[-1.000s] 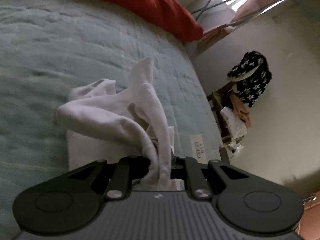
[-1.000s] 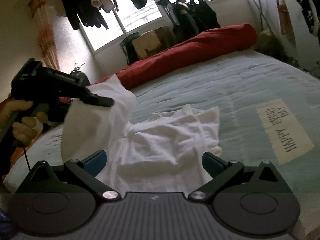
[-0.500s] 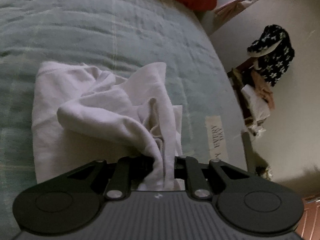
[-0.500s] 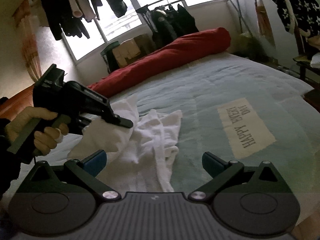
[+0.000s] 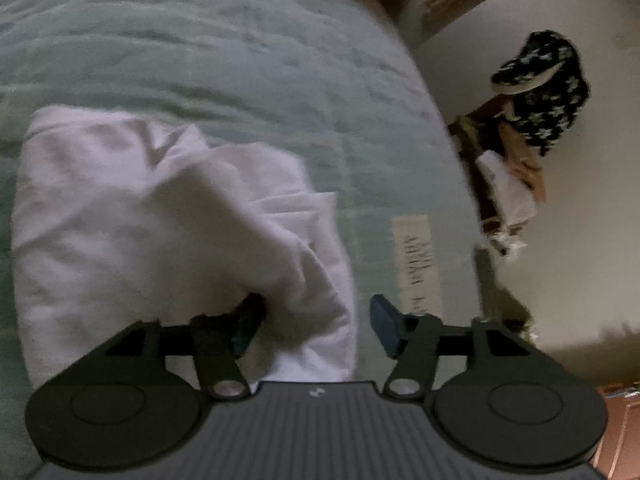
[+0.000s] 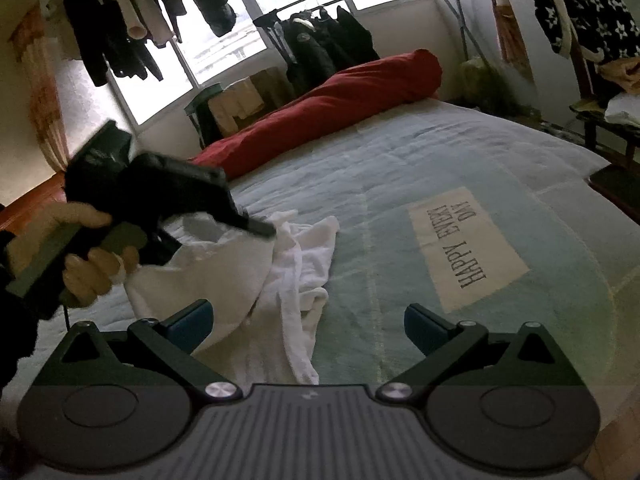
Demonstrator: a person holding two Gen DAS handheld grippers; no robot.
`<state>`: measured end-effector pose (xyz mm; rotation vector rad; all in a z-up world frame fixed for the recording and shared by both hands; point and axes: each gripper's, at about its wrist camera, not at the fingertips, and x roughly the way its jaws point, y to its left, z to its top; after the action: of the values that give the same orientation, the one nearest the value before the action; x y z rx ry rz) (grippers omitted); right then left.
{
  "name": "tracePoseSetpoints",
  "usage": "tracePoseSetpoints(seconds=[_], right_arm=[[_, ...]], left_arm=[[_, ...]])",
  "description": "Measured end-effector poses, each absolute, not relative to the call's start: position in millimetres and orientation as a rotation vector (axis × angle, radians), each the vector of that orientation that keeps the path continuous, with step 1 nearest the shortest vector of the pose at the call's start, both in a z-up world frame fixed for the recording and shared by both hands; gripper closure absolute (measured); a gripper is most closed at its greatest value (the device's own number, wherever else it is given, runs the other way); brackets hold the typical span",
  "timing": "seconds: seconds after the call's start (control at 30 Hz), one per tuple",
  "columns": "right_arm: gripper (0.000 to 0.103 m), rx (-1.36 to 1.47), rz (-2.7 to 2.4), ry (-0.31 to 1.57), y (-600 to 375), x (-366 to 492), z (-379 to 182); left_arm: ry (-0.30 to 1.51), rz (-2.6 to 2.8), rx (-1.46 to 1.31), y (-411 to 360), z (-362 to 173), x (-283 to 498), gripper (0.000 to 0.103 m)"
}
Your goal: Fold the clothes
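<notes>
Bed [image 6: 440, 168] with pale green quilt serves as the folding surface; red bolster [image 6: 340, 100] lies along its far side, clear of the work.

White garment [image 5: 140, 220] lies near the bed's near edge, partly folded, one flap doubled over the body. Probably set here for reach from both hands. Right-wrist view: its long axis runs from near edge toward the bolster; loose end [image 6: 304, 232] points away.

Left hand-held gripper [image 5: 312, 328]: jaws opening, fold of cloth between them, draped against one pad, no longer pinched.

Right hand-held gripper [image 6: 308, 326]: released, wide apart, hovering over the garment's near end, nothing held.
</notes>
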<state>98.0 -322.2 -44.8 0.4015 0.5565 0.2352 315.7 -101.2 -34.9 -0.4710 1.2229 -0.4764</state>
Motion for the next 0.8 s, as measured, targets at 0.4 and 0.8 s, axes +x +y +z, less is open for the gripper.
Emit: tracePoseSetpoints(seconds=[0.4, 0.8], right_arm=[[0.000, 0.381, 0.226, 0.556, -320.5, 95.3, -42.3], [0.000, 0.369, 0.237, 0.559, -316.1, 92.0, -38.6]], left_arm=[[1.003, -0.606, -0.184, -83.3, 1.8, 259.4, 0.027], [0.631, -0.553, 0.344, -33.3, -15.8, 102.2, 0.014]])
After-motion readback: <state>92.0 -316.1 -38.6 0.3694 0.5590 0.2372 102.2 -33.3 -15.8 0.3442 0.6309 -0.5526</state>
